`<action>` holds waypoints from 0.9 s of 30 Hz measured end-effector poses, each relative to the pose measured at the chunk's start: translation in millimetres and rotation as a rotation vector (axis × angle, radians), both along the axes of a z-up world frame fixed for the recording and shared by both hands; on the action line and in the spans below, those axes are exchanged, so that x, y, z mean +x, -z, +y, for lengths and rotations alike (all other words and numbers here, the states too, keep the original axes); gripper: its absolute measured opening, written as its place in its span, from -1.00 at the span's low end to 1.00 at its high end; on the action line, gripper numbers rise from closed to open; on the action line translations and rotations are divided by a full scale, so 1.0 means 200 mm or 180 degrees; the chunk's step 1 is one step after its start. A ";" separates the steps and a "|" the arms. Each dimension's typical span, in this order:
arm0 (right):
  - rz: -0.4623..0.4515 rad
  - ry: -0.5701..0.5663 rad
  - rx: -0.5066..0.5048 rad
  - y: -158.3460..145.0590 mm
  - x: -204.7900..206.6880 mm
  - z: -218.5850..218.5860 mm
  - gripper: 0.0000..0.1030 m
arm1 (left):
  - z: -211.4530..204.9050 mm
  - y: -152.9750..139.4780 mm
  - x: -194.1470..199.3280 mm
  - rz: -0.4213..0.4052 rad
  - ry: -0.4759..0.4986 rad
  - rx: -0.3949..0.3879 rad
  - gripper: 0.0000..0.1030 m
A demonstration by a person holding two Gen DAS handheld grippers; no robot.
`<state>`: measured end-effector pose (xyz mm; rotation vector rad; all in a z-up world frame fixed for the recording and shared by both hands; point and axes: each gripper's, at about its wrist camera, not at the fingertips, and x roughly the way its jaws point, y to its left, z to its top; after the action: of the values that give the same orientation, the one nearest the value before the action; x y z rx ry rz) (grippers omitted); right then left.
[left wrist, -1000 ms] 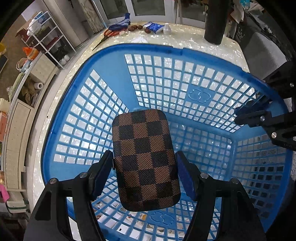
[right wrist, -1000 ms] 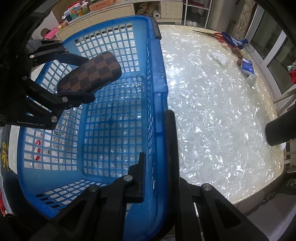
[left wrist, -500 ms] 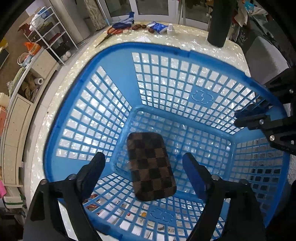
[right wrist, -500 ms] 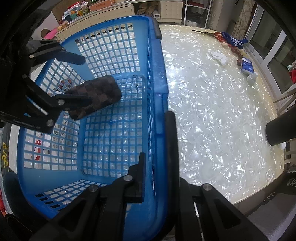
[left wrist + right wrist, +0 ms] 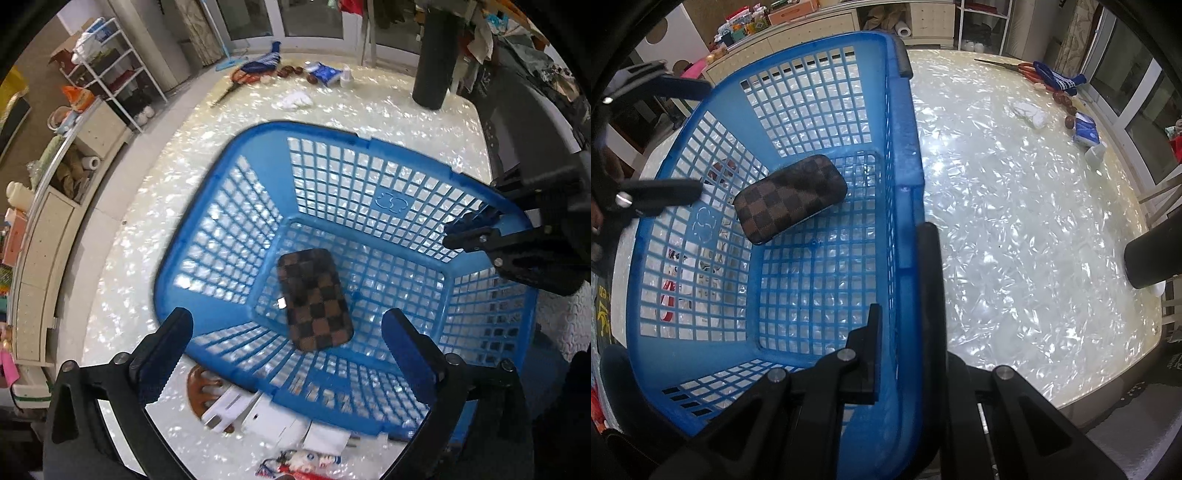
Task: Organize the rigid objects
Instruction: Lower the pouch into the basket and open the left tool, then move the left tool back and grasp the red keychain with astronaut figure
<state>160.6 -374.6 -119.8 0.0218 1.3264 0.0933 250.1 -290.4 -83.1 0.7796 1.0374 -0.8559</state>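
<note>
A brown checkered case [image 5: 314, 299] lies flat on the floor of the blue lattice basket [image 5: 255, 147], free of any grip. My left gripper [image 5: 288, 325] hangs above it with its jaws opening wide, and the blue pads [image 5: 406, 350] touch nothing. In the right wrist view the case [image 5: 790, 197] rests near the basket's far left wall, with the left gripper [image 5: 690, 140] above that wall. My right gripper [image 5: 903, 273] is shut on the basket's rim [image 5: 905, 147], one finger inside and one outside.
The basket stands on a pearly white table [image 5: 1015, 221]. A brown hair claw [image 5: 199, 387], a white plug [image 5: 251, 410] and small packets lie before the basket. At the far edge are scissors [image 5: 236, 79], a tissue pack [image 5: 325, 74], a white cloth [image 5: 295, 101] and a black cylinder [image 5: 432, 55].
The left gripper let go of the checkered case, which dropped onto the basket floor. Its jaws spread wide and it rose. The right gripper kept its hold on the rim.
</note>
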 end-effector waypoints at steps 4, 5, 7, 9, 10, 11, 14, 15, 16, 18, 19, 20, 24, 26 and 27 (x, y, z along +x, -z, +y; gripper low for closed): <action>-0.0025 -0.0021 0.0002 0.00 0.00 0.00 -0.85 | 0.11 -0.13 0.01 0.0011 -0.0147 -0.0140 0.99; -0.0024 -0.0023 0.0004 0.00 0.00 0.00 -0.85 | 0.15 -0.15 0.01 -0.0013 -0.0195 -0.0134 0.99; -0.0019 -0.0036 0.0001 0.00 0.00 0.00 -0.85 | 0.22 -0.18 0.01 -0.0035 -0.0271 -0.0121 0.99; -0.0021 -0.0057 -0.0003 0.00 0.00 0.00 -0.85 | 0.31 -0.21 0.02 -0.0051 -0.0385 -0.0130 0.99; -0.0024 -0.0058 0.0005 0.00 0.00 0.00 -0.85 | 0.35 -0.22 0.01 -0.0043 -0.0426 -0.0142 0.99; -0.0028 -0.0061 0.0011 0.00 0.00 0.00 -0.85 | 0.40 -0.22 0.01 -0.0030 -0.0490 -0.0152 0.99; -0.0038 -0.0050 0.0035 0.00 0.00 -0.01 -0.85 | 0.53 -0.20 -0.01 -0.0027 -0.0659 -0.0105 0.99; -0.0040 -0.0047 0.0041 0.00 0.00 -0.01 -0.86 | 0.58 -0.17 -0.02 -0.0020 -0.0739 -0.0065 0.99; -0.0040 -0.0046 0.0043 0.00 0.00 -0.01 -0.86 | 0.61 -0.16 -0.04 0.0007 -0.0778 -0.0062 0.99; -0.0044 -0.0048 0.0045 0.00 0.00 -0.02 -0.86 | 0.68 -0.11 -0.07 0.0070 -0.0918 -0.0058 0.99; -0.0045 -0.0044 0.0046 0.00 0.00 -0.02 -0.86 | 0.71 -0.08 -0.09 0.0098 -0.0967 -0.0029 0.99; -0.0043 -0.0045 0.0042 0.00 0.00 -0.02 -0.86 | 0.74 -0.04 -0.11 0.0099 -0.0999 0.0032 0.99; -0.0042 -0.0076 0.0003 0.00 0.00 -0.01 -0.85 | 0.84 0.09 -0.19 0.0201 -0.1086 0.0143 0.99; -0.0043 -0.0078 0.0008 0.00 0.00 -0.01 -0.86 | 0.87 0.12 -0.20 0.0285 -0.1207 0.0069 0.99; -0.0042 -0.0076 0.0012 0.00 0.00 -0.01 -0.86 | 0.89 0.14 -0.21 0.0332 -0.1260 0.0026 0.99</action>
<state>159.8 -375.9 -119.2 0.0084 1.3134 0.1160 208.1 -113.1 -111.4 0.5146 1.2376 -0.5561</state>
